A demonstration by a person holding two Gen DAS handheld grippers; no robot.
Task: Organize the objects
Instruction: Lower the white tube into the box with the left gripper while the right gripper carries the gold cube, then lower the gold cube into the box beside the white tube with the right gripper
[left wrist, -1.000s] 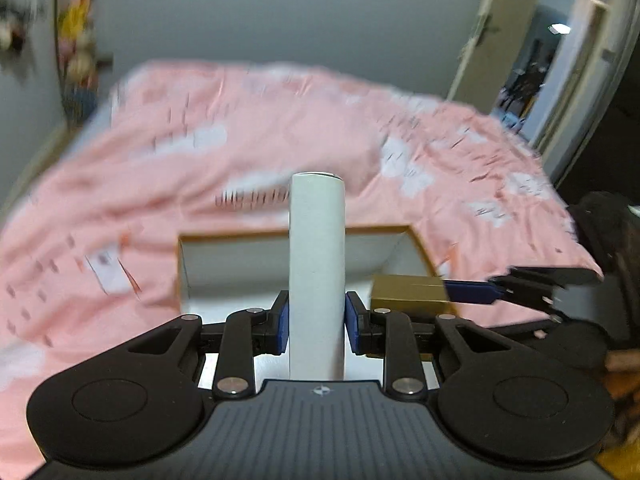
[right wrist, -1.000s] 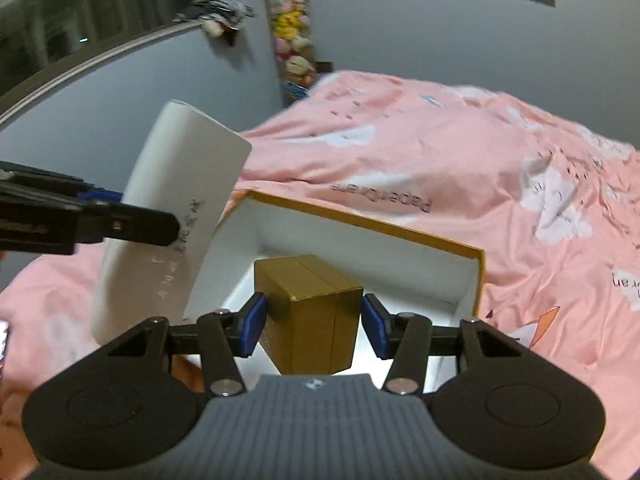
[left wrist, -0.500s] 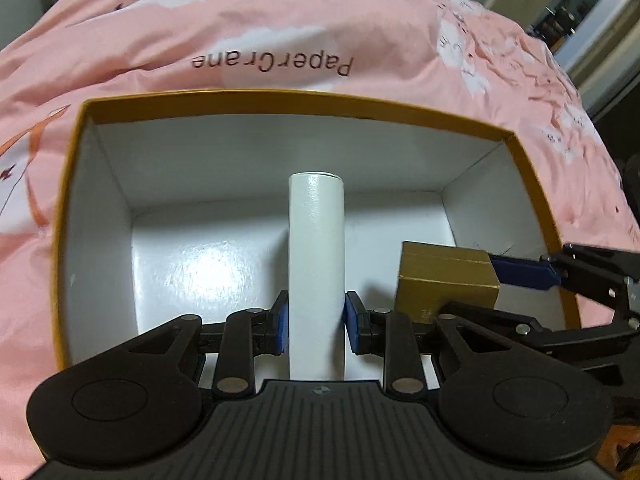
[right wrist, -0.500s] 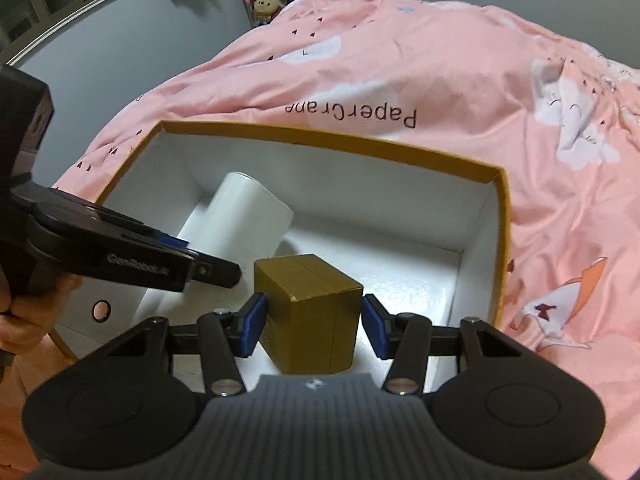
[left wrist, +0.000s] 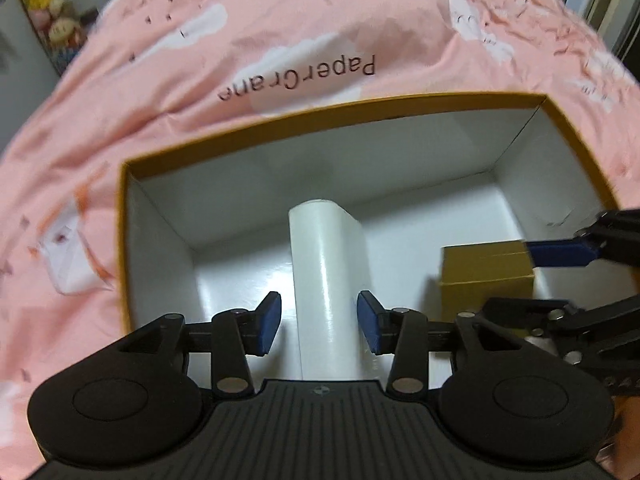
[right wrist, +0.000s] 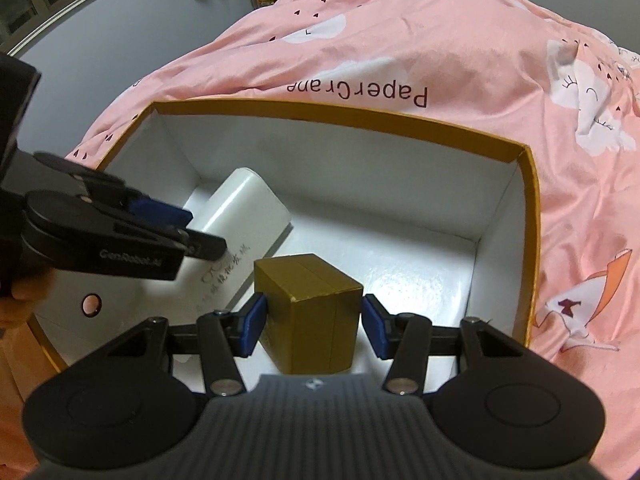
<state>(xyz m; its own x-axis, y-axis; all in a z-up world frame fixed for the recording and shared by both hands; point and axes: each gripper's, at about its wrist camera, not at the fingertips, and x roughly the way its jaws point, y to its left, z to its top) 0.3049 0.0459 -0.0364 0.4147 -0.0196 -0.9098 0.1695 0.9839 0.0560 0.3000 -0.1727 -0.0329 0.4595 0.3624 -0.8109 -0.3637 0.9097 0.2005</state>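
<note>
Left tool (left wrist: 319, 322): opened, white tube (left wrist: 328, 288) released between pads.
Right tool (right wrist: 313, 330): opened around gold box (right wrist: 310, 312).
Storage box (right wrist: 336, 114): both items held inside.

A pink duvet (right wrist: 460, 52) printed with white clouds and dark "PaperCrane" lettering is seen. The storage box (right wrist: 332, 114) is rimmed in mustard and lined in white. A white cylinder (left wrist: 326, 292) and a gold-brown carton (right wrist: 312, 312) are shown between blue-padded black grippers.

left gripper (left wrist: 319, 322) jaws parted, right gripper (right wrist: 312, 326) likewise
</note>
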